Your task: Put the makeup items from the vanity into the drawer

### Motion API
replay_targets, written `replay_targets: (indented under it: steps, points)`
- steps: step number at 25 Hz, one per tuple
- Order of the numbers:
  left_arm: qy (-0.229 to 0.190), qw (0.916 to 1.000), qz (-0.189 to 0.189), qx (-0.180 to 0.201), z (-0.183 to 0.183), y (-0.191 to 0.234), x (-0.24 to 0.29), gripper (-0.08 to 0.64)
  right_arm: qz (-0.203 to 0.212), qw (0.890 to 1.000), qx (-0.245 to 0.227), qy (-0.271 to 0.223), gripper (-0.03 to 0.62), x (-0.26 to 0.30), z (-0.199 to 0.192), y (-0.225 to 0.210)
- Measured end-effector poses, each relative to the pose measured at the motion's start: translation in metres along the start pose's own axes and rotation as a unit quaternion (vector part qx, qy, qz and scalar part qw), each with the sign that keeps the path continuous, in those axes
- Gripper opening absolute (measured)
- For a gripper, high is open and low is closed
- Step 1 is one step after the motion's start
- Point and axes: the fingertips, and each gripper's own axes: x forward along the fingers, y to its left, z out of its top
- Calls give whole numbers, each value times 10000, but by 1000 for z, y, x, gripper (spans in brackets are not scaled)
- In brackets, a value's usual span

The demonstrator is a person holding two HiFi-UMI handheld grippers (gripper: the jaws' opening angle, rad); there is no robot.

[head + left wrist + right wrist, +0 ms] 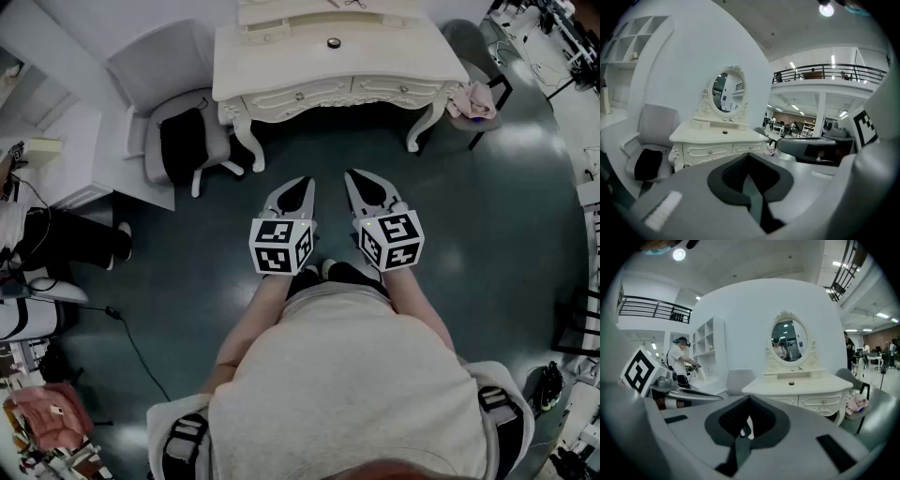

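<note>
A cream vanity (281, 66) stands ahead of me across a stretch of dark floor. On its top lies a small round black item (334, 42), which also shows in the left gripper view (725, 132) and the right gripper view (791, 383). More small items lie on the raised shelf (799, 368) under the oval mirror (789, 341). Both front drawers, the left drawer (298, 95) and the right drawer (394, 86), are closed. My left gripper (305, 184) and right gripper (352, 177) hang side by side at waist height, well short of the vanity. Each is shut and holds nothing.
A grey armchair with a black cushion (183, 131) stands left of the vanity. A chair with a pink cloth (473, 98) stands at its right. White shelving (56, 150) lines the left side. A person (677, 362) works there. A cable (131, 342) lies on the floor.
</note>
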Motion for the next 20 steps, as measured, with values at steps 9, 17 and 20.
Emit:
replay_targets:
  steps: [9, 17, 20]
  points:
    - [-63, 9998, 72, -162, -4, 2, 12, 9, 153, 9999, 50, 38, 8, 1, -3, -5]
    - [-271, 9994, 5, -207, 4, -7, 21, 9, 455, 9984, 272, -182, 8, -3, 3, -14]
    - [-238, 9995, 58, -213, -3, -15, 22, 9, 650, 9973, 323, -95, 8, -5, -3, -13]
